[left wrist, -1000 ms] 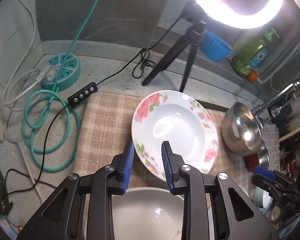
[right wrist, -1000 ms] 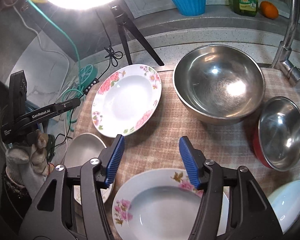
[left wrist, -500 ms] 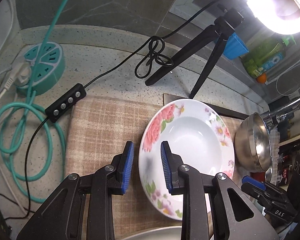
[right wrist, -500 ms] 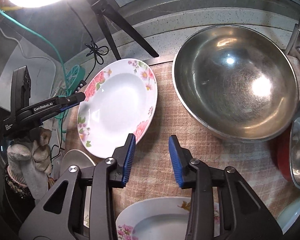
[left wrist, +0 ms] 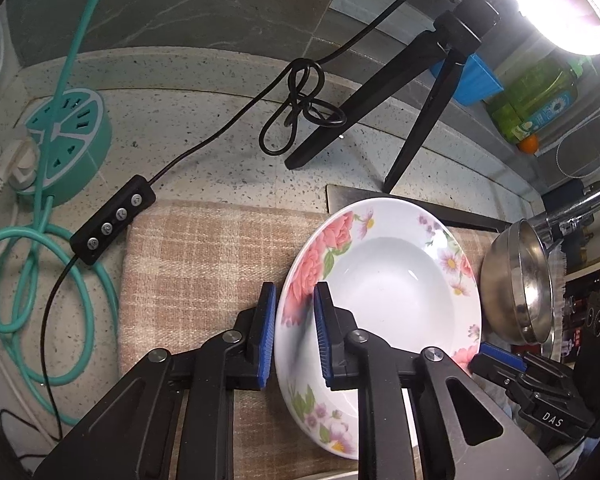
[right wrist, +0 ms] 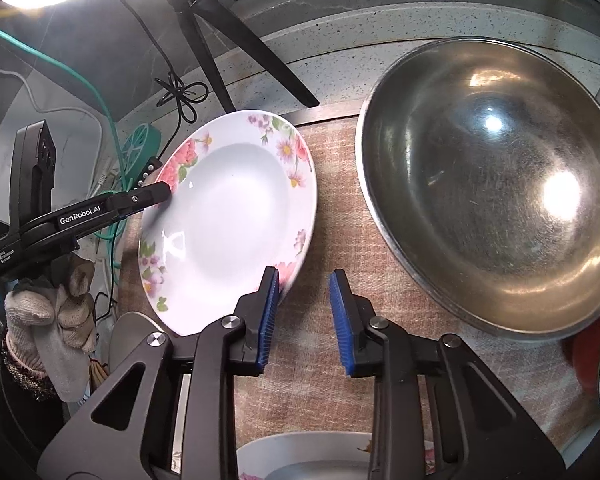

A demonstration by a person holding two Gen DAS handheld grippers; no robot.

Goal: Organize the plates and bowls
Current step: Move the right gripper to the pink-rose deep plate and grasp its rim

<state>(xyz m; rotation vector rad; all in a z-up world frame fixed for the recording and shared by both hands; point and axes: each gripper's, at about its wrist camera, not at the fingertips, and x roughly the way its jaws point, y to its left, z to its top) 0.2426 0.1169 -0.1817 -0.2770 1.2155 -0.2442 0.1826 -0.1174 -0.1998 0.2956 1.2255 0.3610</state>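
A white deep plate with pink flowers [left wrist: 384,280] lies on the checked beige mat [left wrist: 200,264]. My left gripper [left wrist: 295,334] is open and straddles the plate's left rim, one finger outside and one over the plate. In the right wrist view the same plate [right wrist: 232,216] has its near edge slightly raised. My right gripper [right wrist: 303,322] is open and empty, with its left finger at the plate's near right rim. A large steel bowl [right wrist: 496,184] stands to the right. A second floral plate [right wrist: 304,456] lies under the right gripper.
A ring-light tripod [left wrist: 404,92] stands behind the plate, with its cable and remote [left wrist: 112,220] to the left. A teal socket hub [left wrist: 72,140] and coiled cord lie on the far left. A blue cup [left wrist: 472,80] and a green bottle [left wrist: 536,100] stand on the ledge.
Both grippers moved forward to the floral plate. The left gripper now straddles its left rim. The right gripper narrowed and reached its near right rim.
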